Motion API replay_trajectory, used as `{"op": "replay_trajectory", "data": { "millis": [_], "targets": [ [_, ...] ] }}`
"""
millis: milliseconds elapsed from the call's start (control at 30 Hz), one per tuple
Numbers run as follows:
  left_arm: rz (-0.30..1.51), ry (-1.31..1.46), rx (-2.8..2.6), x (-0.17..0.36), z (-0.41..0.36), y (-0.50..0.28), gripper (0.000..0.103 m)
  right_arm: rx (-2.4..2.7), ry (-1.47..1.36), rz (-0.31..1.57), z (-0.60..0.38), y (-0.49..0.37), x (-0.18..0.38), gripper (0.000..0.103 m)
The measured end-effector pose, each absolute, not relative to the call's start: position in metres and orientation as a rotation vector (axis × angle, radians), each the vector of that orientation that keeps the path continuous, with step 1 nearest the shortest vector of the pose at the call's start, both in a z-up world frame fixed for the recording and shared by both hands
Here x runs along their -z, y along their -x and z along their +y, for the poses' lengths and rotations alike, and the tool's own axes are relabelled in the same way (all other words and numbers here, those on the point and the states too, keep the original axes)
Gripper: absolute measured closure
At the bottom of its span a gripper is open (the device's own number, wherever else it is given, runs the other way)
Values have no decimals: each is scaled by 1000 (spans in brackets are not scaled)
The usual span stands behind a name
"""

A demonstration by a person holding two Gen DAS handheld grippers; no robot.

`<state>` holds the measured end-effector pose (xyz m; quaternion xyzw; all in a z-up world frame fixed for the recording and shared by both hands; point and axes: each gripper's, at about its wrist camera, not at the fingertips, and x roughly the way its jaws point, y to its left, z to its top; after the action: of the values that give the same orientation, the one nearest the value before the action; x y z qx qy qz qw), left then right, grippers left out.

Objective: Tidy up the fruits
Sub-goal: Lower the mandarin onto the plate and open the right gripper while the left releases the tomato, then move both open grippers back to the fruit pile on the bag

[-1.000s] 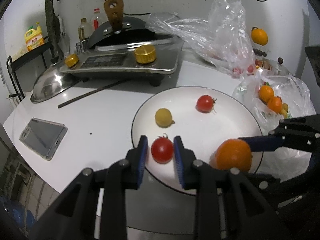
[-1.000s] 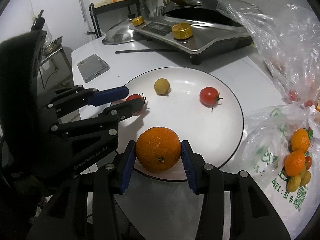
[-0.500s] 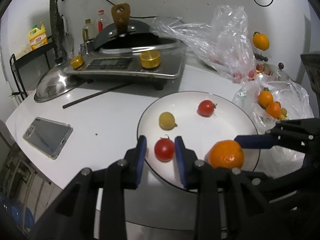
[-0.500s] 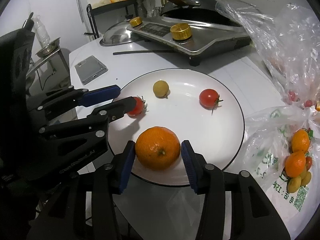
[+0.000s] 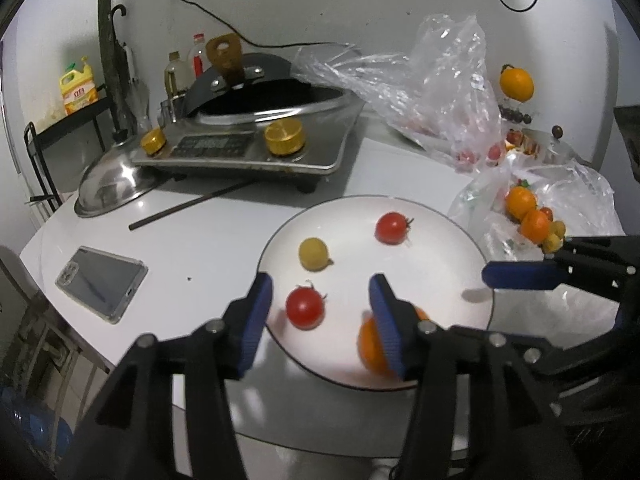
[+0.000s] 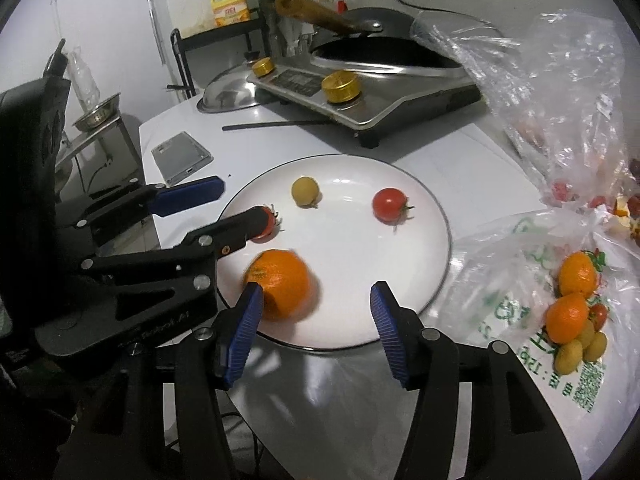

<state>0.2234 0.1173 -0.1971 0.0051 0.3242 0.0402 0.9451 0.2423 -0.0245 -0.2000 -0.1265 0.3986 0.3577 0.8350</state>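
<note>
- My left gripper (image 5: 320,316) has just been opening its jaws; they stand wide now, with a small red tomato with a green stalk (image 5: 305,308) lying loose between the blue pads, nearer the left pad and touching neither.
- My right gripper (image 6: 316,320) has also just been opening; its jaws are wide, and the round orange mandarin (image 6: 282,282) sits on the plate just ahead of the left pad. I cannot tell whether that pad touches it; the right pad is well clear.
- The round white plate with a thin dark rim (image 6: 436,216) holds four fruits: the tomato and mandarin by my jaws, plus a small yellow round fruit (image 5: 314,254) and a second red tomato (image 5: 392,227) farther ahead of the left jaws, apart from each other.
- To the right of the right jaws, a printed clear plastic bag (image 6: 520,248) lies open with two mandarins (image 6: 568,316) and a few small yellow fruits heaped together.
- Farther ahead, a crumpled clear bag (image 5: 436,92) holds some small red fruit, blurred through the film.
- The plate's near rim overhangs the white table's (image 5: 224,240) front edge, right under both pairs of jaws.
- Left of the left jaws a grey phone (image 5: 102,278) lies flat near the table edge, with bare tabletop between it and the plate.
- Beyond the plate, a steel stove with gold knobs (image 5: 248,148) and a dark chopstick (image 5: 192,206) close the far side.
</note>
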Motion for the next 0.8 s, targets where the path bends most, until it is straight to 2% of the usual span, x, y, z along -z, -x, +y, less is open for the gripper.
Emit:
{"op": "replay_trajectory", "data": {
  "millis": [800],
  "targets": [
    [655, -100, -26, 180, 47, -231, 51, -673, 147, 797, -118, -253, 183, 44]
  ]
}}
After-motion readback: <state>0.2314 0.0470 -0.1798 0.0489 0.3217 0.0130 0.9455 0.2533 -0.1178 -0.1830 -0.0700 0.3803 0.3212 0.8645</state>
